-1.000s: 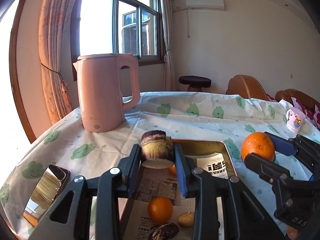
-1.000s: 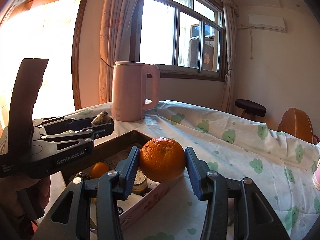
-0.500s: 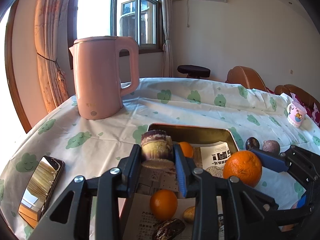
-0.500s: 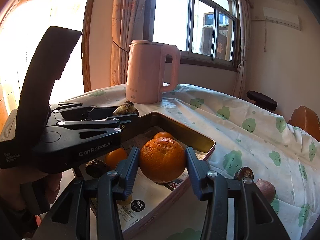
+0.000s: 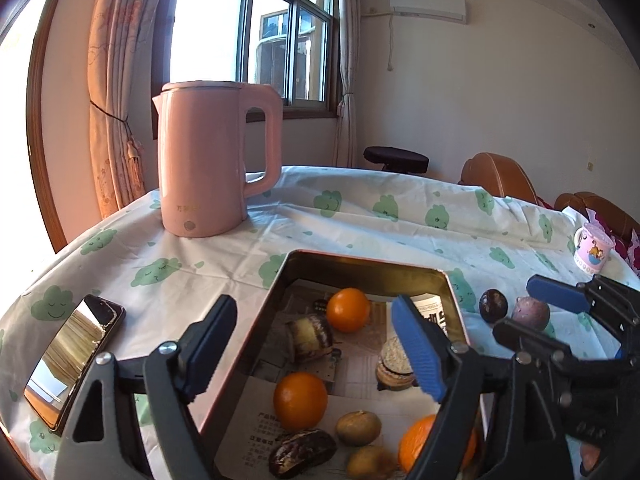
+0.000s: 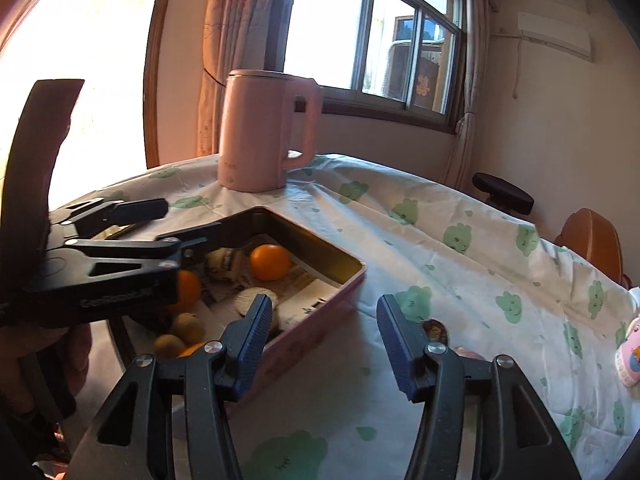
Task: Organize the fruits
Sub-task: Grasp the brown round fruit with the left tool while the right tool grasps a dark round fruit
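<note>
— Sitting in the tin tray, lined with printed paper, are three oranges: one at the far end, one in the middle, one at the near right corner, half hidden behind the left gripper's blue pad. A chocolate-and-cream cake roll lies between the first two.

— What else is in there?

— Another layered cake slice, two small brownish fruits, and a dark wrinkled one at the near edge.

— And the grippers?

— Both released, holding nothing. The left gripper hangs spread wide over the tray; the right gripper is parted too, above the tablecloth just beside the tray's outer wall.

— Anything outside the tray?

— Two dark purple fruits on the cloth to its right, close together, near the right gripper's fingers. Farther off, a pink kettle stands upright beyond the tray's far left corner, a phone lies flat to the left, and a small pink mug sits well apart at the right edge
</note>
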Tool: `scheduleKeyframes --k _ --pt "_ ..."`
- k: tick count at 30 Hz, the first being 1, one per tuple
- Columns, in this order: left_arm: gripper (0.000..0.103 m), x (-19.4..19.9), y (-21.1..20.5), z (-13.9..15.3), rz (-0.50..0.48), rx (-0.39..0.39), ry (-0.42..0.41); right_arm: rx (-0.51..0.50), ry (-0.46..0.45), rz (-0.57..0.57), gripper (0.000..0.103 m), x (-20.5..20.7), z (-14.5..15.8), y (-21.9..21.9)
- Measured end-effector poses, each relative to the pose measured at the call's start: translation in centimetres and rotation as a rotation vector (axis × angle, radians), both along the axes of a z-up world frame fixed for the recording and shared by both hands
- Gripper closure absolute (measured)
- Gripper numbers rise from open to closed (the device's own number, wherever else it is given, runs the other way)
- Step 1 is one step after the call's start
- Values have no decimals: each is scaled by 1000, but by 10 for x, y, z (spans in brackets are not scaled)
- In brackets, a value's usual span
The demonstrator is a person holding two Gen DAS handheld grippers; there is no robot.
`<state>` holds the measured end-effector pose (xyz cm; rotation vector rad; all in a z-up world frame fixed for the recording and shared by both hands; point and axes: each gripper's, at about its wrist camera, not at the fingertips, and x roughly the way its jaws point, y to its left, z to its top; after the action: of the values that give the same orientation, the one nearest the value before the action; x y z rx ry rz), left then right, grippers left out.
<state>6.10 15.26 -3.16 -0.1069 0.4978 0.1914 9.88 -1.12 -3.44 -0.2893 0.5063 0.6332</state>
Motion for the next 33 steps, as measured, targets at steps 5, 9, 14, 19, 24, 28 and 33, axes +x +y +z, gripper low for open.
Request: scheduleKeyframes --k 5,9,14,19,24,28,33 --pt "14 5 -18 4 -20 15 -10 -70 78 -116 46 47 -2 -29" --pt "9 7 -22 6 -17 21 -15 -135 160 -128 47 76 -12 -29" --pt "9 7 -24 6 -20 17 -16 -203 232 -107 47 94 -27 -18" --pt "9 8 -30 8 -33 24 -17 -256 279 -116 56 107 -38 -9" --pt "9 11 -44 14 -58 35 -26 -208 264 -121 66 106 -30 -15" --pt "9 15 -58 16 -89 32 -22 -137 232 -145 66 105 -18 -27" --pt "9 22 -85 16 -149 45 -17 -47 171 -199 66 89 5 -63"
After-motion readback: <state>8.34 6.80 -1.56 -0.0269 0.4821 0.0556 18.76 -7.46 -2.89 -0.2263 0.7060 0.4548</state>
